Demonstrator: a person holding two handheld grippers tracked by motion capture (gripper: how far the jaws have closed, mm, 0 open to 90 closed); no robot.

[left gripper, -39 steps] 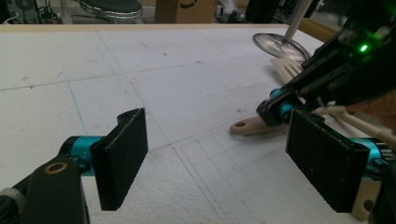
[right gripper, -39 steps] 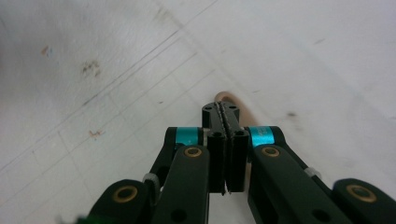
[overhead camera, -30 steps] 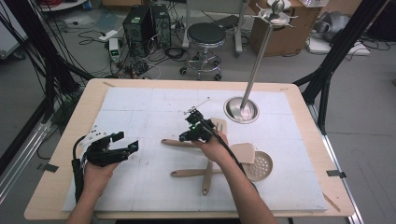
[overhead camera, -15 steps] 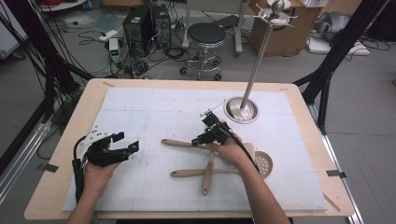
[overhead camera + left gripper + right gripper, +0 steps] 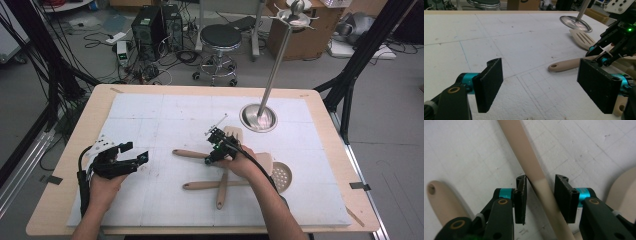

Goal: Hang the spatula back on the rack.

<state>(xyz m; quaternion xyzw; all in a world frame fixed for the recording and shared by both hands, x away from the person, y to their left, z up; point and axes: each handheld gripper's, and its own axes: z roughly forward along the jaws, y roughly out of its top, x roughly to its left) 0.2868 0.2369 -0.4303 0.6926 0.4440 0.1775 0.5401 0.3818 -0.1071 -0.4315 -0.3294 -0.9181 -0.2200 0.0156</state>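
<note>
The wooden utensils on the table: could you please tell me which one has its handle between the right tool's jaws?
The slotted spatula, whose handle runs between the right tool's jaws. The skimmer and the flat spatula lie nearer the person.

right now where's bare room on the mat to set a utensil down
The far left of the white mat, beyond the left gripper, is free, as is the near strip before the handles. It is crowded around the right gripper, among the wooden utensils and the stand base.
</note>
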